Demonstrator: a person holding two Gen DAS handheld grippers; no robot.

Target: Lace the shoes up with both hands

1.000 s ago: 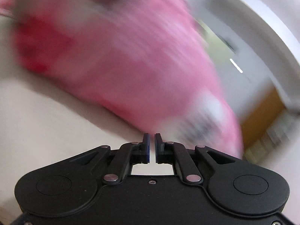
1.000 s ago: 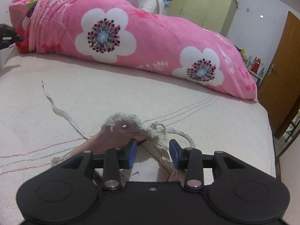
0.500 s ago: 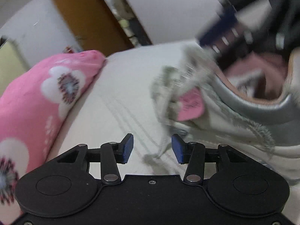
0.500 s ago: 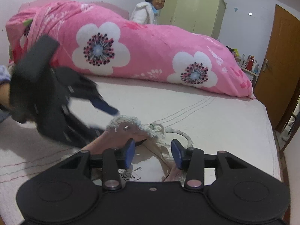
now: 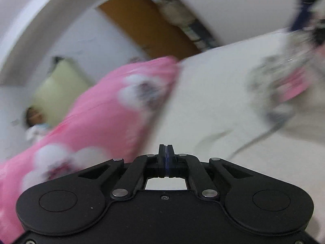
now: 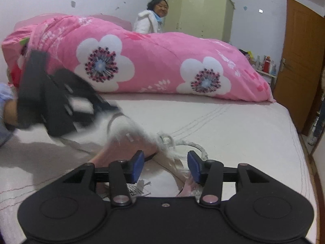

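- Left gripper (image 5: 166, 150): fingers pressed flat together, no gap between the blue pads, nothing visible between them; aimed across the bed sheet (image 5: 203, 105) toward the pink quilt (image 5: 105, 122).
- Left wrist view heavily blurred; shoe (image 5: 288, 85) smeared at the right edge, pink tongue and frayed whitish collar just readable, well apart from the closed fingertips.
- Thin grey lace (image 5: 256, 140) trailing from the shoe down across the sheet, ending right of the fingertips; contact not discernible.
- Right gripper (image 6: 166, 165): jaws spread wide, blue pads (image 6: 138, 165) on either side of the shoe's opening, gripping nothing.
- Shoe (image 6: 130, 140) lying on the bed sheet (image 6: 233, 134) directly ahead of the right gripper, frayed white trim around the collar, pale pink lining inside.
- White lace (image 6: 189, 144) looped loosely on the sheet just beyond the shoe, between the two pads in view.
- Left gripper (image 6: 61, 105) seen from the right wrist as a blurred black shape at the left, fingertips close to the shoe's upper edge; touching or not, cannot tell.
- Pink flowered quilt (image 6: 152, 65) rolled along the far side of the bed.
- Woman in a white jacket (image 6: 152, 22) behind the quilt, pale green wardrobe (image 6: 203, 16) beside her, brown door (image 6: 300, 61) at the right.
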